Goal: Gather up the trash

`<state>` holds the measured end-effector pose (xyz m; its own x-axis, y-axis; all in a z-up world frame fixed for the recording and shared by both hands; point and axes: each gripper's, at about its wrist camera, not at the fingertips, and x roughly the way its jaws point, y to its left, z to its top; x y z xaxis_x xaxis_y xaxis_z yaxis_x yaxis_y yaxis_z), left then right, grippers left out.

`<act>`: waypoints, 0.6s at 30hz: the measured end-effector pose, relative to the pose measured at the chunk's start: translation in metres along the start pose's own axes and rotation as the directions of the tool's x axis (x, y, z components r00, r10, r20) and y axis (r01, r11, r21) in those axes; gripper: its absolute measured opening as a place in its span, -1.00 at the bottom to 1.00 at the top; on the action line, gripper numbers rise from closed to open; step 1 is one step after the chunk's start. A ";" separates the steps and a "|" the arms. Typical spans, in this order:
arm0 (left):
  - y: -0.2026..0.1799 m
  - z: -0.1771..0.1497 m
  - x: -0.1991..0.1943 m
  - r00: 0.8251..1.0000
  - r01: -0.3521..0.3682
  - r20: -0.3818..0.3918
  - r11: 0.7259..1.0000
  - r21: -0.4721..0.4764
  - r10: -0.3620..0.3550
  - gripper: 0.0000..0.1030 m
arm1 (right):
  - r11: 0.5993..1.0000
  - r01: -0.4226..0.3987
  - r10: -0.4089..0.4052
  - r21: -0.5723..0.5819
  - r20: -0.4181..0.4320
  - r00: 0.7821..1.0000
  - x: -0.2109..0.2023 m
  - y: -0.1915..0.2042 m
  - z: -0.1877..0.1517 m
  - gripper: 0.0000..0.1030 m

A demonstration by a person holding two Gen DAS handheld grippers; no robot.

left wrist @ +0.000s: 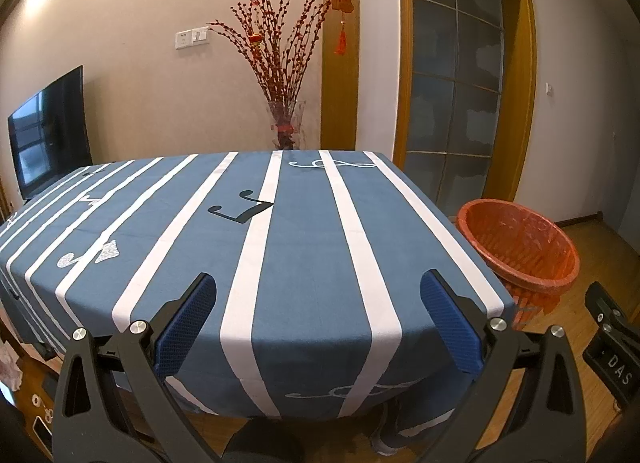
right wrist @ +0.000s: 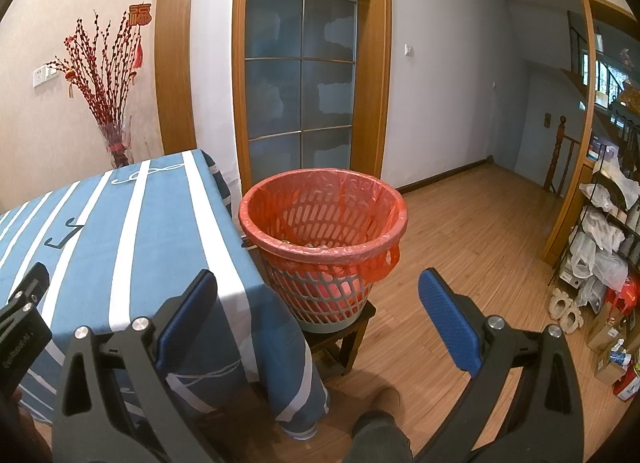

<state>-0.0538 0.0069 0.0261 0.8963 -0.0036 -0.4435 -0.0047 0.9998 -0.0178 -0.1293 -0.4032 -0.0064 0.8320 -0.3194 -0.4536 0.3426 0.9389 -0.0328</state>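
A red mesh trash bin (right wrist: 324, 239) lined with a red plastic bag stands on a small dark stool beside the table's right edge; some pale scraps show at its bottom. The left wrist view catches the same trash bin (left wrist: 520, 247) at the right. My left gripper (left wrist: 318, 295) hovers open over the near edge of the blue striped tablecloth (left wrist: 296, 255), with nothing between its blue pads. My right gripper (right wrist: 318, 295) is open too, held low in front of the bin, empty. No loose trash shows on the cloth.
A glass vase of red branches (left wrist: 286, 123) stands behind the table, a TV (left wrist: 48, 131) at the left. A glass-paned door (right wrist: 300, 75) is behind the bin. Wooden floor (right wrist: 472, 231) stretches right to a cluttered rack with bags (right wrist: 600, 247). A person's foot (right wrist: 384, 395) is below.
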 end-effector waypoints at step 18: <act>0.006 0.001 0.002 1.000 -0.003 -0.006 1.000 0.005 0.003 0.95 | 1.000 -0.001 0.001 -0.001 -0.001 1.000 0.001 0.000 -0.002 0.91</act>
<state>-0.0512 0.0125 0.0261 0.8935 -0.0007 -0.4492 -0.0050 0.9999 -0.0117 -0.1296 -0.4031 -0.0082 0.8319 -0.3182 -0.4546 0.3412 0.9394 -0.0332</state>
